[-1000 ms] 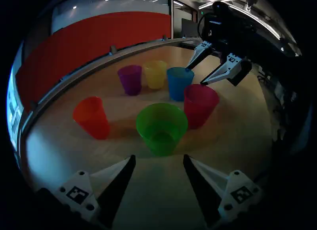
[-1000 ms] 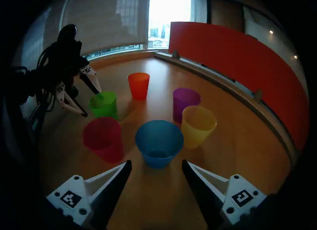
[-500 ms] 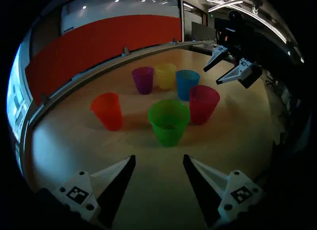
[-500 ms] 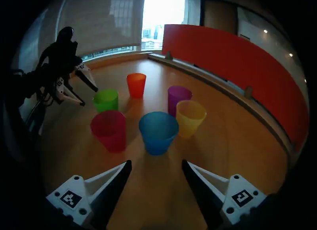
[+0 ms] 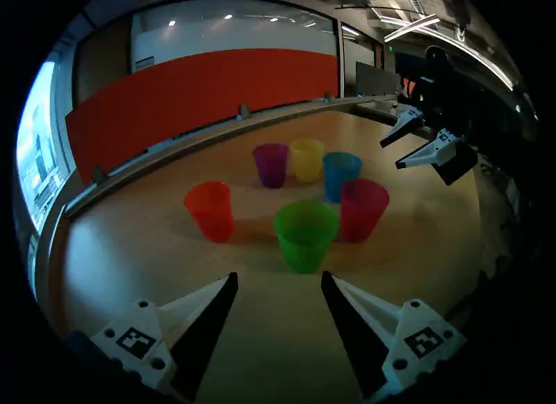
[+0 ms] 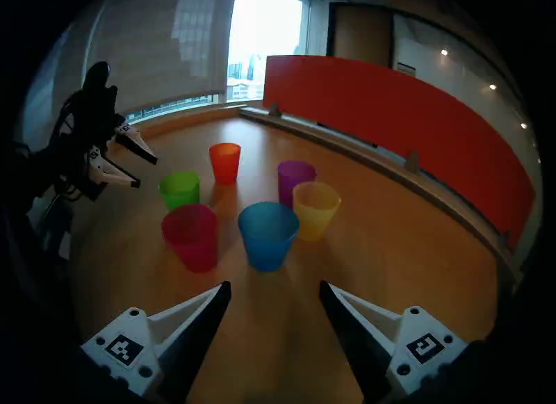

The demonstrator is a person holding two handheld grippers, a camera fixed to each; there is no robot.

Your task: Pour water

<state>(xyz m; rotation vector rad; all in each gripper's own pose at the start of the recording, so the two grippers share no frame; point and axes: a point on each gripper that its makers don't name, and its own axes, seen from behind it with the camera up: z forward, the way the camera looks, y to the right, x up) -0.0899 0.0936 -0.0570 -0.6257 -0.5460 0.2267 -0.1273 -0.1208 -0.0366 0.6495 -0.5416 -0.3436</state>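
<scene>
Several coloured plastic cups stand upright in a cluster on the wooden table (image 5: pixel 139 265). In the left gripper view the green cup (image 5: pixel 306 235) is nearest, with the orange cup (image 5: pixel 209 211), crimson cup (image 5: pixel 362 209), blue cup (image 5: pixel 341 175), yellow cup (image 5: pixel 306 159) and purple cup (image 5: pixel 271 165) around and behind it. My left gripper (image 5: pixel 278 275) stands open and empty, short of the green cup. In the right gripper view the blue cup (image 6: pixel 267 235) is nearest. My right gripper (image 6: pixel 274 284) is open and empty in front of it. Water level in the cups is hard to tell.
A red wall panel (image 5: pixel 208 91) runs behind a raised rail along the table's far side. The right gripper (image 5: pixel 390 156) hovers open beyond the crimson cup. The left gripper (image 6: pixel 147 173) hangs open left of the green cup (image 6: pixel 180 189). Bright windows (image 6: pixel 264 35) lie behind.
Both grippers have drawn back from the cluster, so the cups look smaller and farther off. Both stayed open. The cups have not moved.
</scene>
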